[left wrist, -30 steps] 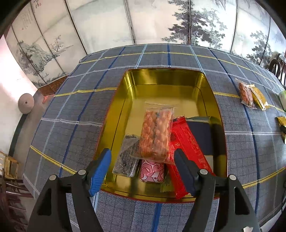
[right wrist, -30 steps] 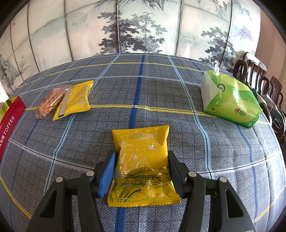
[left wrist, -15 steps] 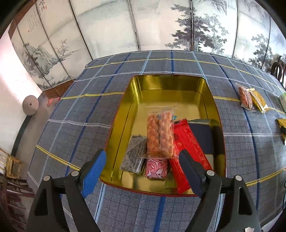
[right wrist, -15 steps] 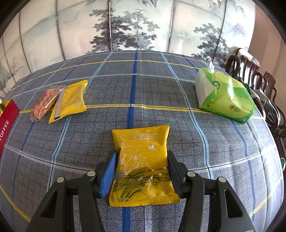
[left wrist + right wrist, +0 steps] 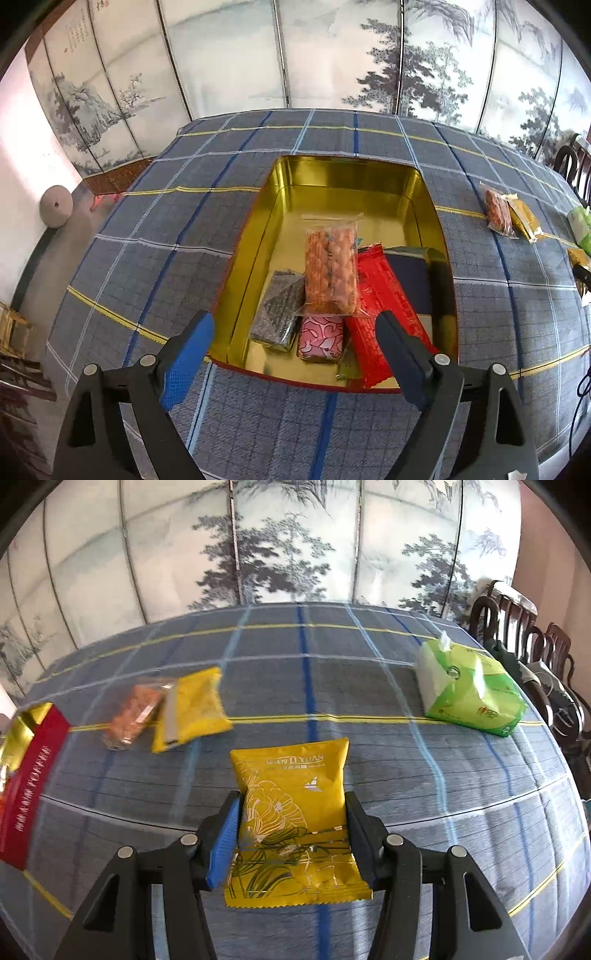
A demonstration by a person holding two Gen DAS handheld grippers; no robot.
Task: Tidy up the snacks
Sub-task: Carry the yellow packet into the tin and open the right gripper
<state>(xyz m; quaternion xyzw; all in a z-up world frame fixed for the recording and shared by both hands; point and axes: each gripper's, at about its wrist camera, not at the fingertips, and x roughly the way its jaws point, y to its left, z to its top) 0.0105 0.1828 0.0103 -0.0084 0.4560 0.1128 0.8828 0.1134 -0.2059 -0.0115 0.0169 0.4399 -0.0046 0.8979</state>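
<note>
- Gripping a yellow snack packet (image 5: 295, 819) by its two long edges, the right gripper (image 5: 291, 827) has both pads pressed against the wrapper; the packet's lower, crimped end hangs nearest the camera and its printed top points away.
- The packet sits clear above the blue-grey checked tablecloth (image 5: 406, 775), which looks blurred in the right wrist view.
- Beyond it to the left lie a second yellow packet (image 5: 195, 709) and a clear bag of orange snacks (image 5: 133, 716), side by side and touching on the cloth.
- At the far left edge is the red wall of the tin (image 5: 29, 782), with white lettering on it.
- Further off to the right, a green tissue pack (image 5: 469, 690) rests on the cloth, with dark wooden chairs (image 5: 524, 635) behind it.
- The left gripper (image 5: 291, 354) hovers over the near rim of the gold tin (image 5: 332, 184); its jaws are opening, already wide, with nothing between them.
- Inside the tin, at the near end, lie a dark patterned packet (image 5: 277, 314), a pink wrapped sweet (image 5: 321, 336) and a long red packet (image 5: 384, 306); a clear bag of orange snacks (image 5: 330, 269) lies on top, overlapping the dark and red ones.
- A dark blue packet (image 5: 410, 280) sits against the tin's right wall.
- A painted folding screen (image 5: 332, 55) stands behind the table.
</note>
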